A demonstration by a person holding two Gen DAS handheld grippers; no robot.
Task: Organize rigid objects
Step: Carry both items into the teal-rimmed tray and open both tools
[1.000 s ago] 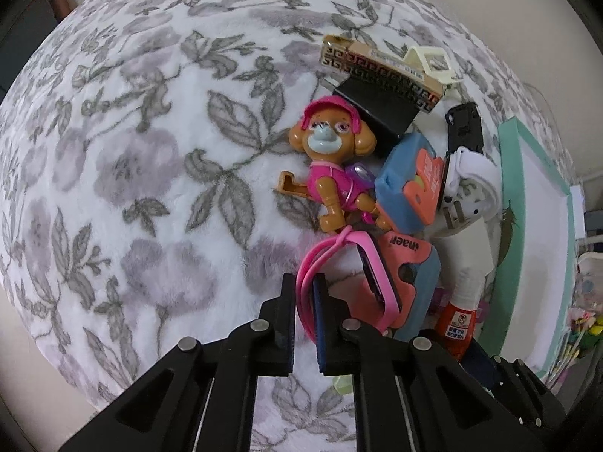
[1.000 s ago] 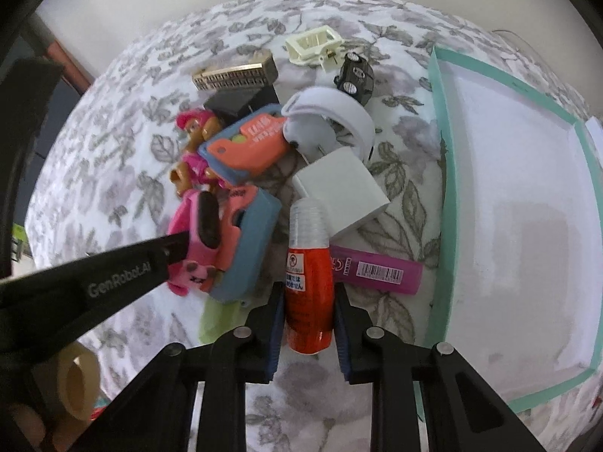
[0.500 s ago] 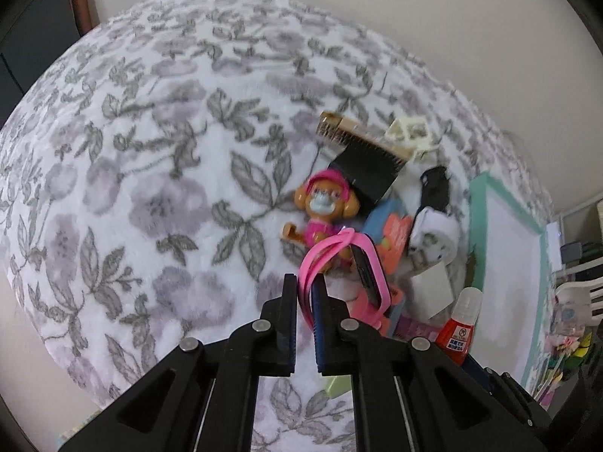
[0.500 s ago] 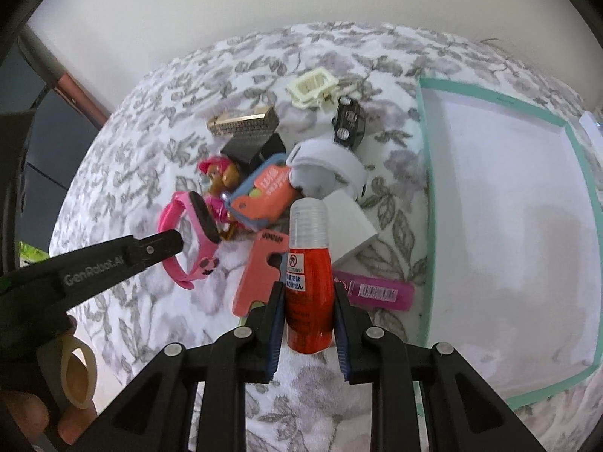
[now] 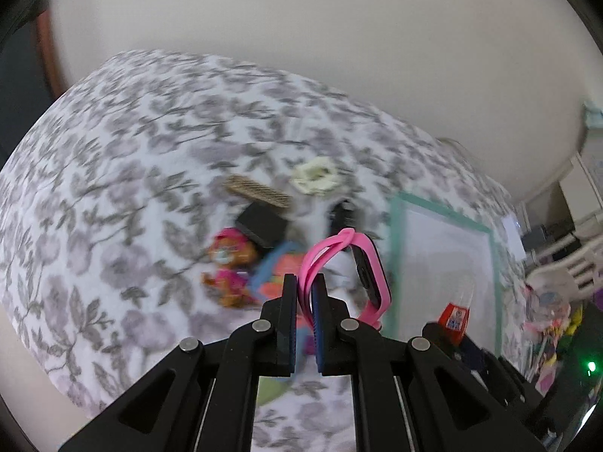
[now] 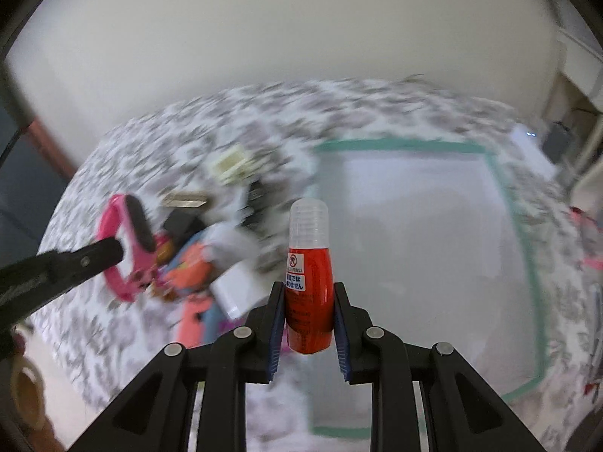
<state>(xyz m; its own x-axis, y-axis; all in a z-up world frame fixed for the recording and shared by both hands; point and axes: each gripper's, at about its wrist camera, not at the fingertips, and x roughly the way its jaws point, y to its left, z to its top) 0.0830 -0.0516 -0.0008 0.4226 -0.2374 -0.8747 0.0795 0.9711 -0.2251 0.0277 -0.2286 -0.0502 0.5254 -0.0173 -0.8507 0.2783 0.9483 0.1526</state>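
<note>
While both loads hang above the clutter, carry step: left gripper clamps pink watch, right gripper clamps red bottle. Next, judged: lower each inside the tray, then release.

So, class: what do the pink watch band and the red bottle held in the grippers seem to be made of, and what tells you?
Pink watch band: probably soft silicone or rubber, matt; it bends into a loop where the left gripper pinches it.
Red bottle: likely glossy plastic with a printed label and a clear ribbed cap; it keeps its shape in the right gripper.
</note>
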